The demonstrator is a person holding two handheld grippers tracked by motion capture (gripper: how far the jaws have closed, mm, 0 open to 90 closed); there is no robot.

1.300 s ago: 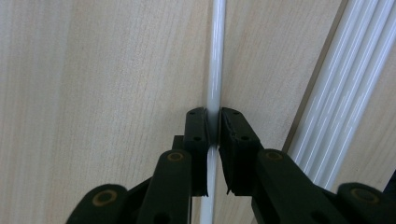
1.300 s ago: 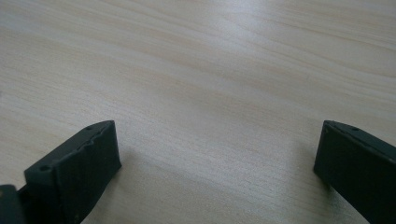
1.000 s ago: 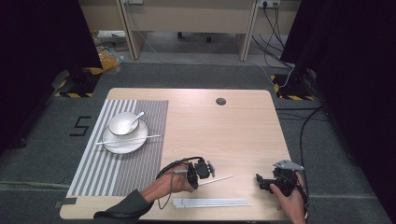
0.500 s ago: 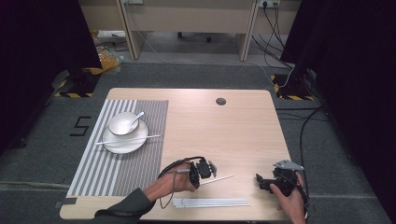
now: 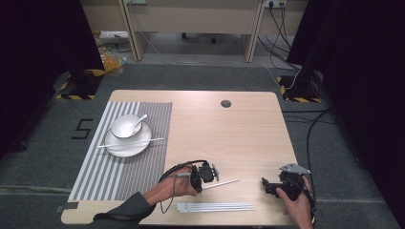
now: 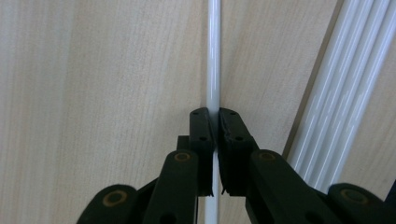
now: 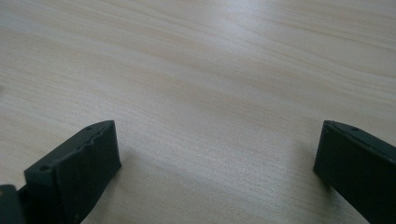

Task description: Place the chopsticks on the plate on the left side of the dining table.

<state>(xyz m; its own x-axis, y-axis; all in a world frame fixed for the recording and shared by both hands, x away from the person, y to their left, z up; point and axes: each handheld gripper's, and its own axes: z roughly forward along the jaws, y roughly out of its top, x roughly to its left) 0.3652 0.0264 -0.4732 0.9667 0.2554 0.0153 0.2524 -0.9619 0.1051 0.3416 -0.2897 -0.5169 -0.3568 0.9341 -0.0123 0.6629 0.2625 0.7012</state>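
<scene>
We have the left gripper clamped on a thin white rod lying on the worktop, at its six o'clock edge. It looks light, stiff and slippery; we would grip nearer mid-length. Our right gripper rests wide open, empty.

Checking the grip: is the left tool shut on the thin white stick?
Shut: the left tool has both black jaws pressed against the thin white stick.

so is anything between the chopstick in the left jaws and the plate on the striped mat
Nothing visible. The left gripper is shut on the chopstick, and bare table and placemat lie between it and the plate.
</scene>
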